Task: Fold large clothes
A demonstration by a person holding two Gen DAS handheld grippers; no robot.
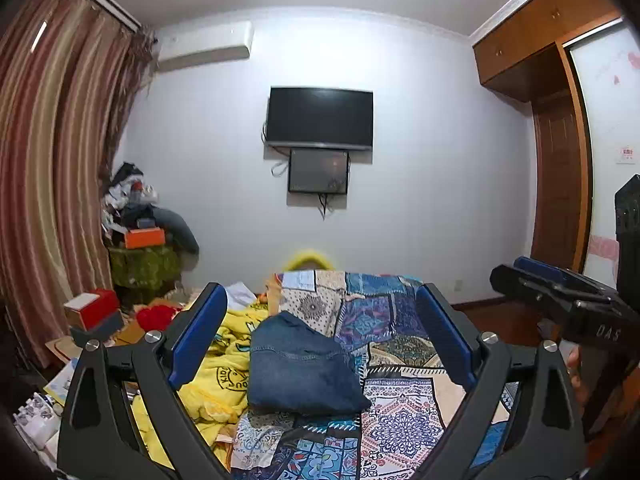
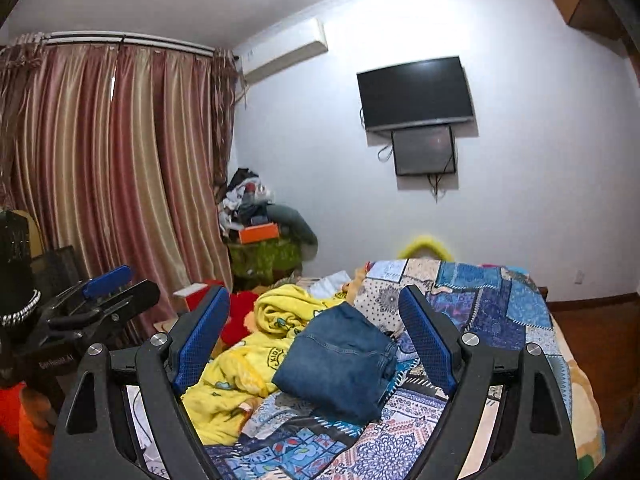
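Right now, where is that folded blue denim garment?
The folded blue denim garment lies on the patchwork bedspread, centred in both views, with the crumpled yellow blanket touching its left side.

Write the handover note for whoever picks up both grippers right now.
Left gripper: jaws wide open, empty, held above the bed.
Right gripper: jaws wide open, empty, alongside it.
Jeans: folded into a compact bundle, lying on the patchwork bedspread, touched by neither gripper.
Yellow garment: crumpled in a heap just left of the jeans, unfolded.
Done: the jeans look finished.
Left: probably spread out and fold the yellow garment; any other clothes waiting cannot be told from here.
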